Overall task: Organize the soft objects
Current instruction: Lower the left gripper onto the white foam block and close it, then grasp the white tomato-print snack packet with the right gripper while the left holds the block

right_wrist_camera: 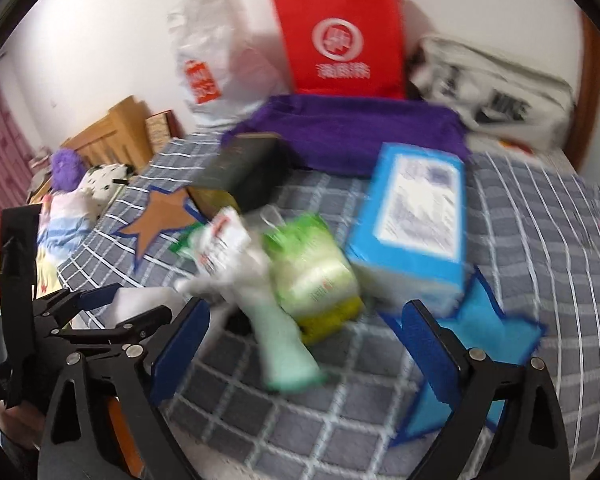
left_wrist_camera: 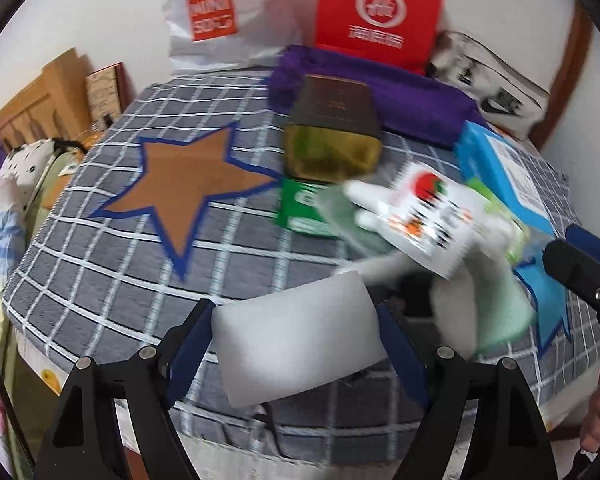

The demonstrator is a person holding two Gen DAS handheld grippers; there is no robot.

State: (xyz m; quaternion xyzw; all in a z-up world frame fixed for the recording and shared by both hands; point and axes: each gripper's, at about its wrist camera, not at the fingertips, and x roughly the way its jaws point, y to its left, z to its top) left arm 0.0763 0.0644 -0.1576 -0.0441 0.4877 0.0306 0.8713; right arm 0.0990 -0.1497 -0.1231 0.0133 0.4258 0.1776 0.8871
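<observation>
- Left gripper [left_wrist_camera: 296,344]: a white foam block [left_wrist_camera: 300,336] is held between its blue-padded fingers [left_wrist_camera: 188,356]; both pads are seen against the block's sides.
- Right gripper [right_wrist_camera: 304,348]: fingers [right_wrist_camera: 428,344] are spread wide with nothing clamped. A pale green rubber glove [right_wrist_camera: 284,344] lies on the bed between them; contact is not seen.
- Surface is a bed under a grey checked cover [left_wrist_camera: 100,264], with a brown star patch [left_wrist_camera: 188,184] on the left side and a blue star patch [right_wrist_camera: 472,332] on the right.
- A packet with a red-and-white label [left_wrist_camera: 432,212] is seen on the glove's finger end, just beside a green wrapped pack [right_wrist_camera: 312,264].
- A blue box [right_wrist_camera: 416,216] stands tilted at the blue star, touching the green pack.
- A dark-lidded box with an olive body [left_wrist_camera: 332,132] is placed behind the pile, and a flat green packet [left_wrist_camera: 296,208] in front of it.
- A folded purple towel [left_wrist_camera: 404,96] lies along the far edge; a red bag [left_wrist_camera: 380,16], a white plastic bag [left_wrist_camera: 220,20] and a grey printed bag [left_wrist_camera: 492,88] are leaned at the wall.
- Motion blur is heavy in both views.
</observation>
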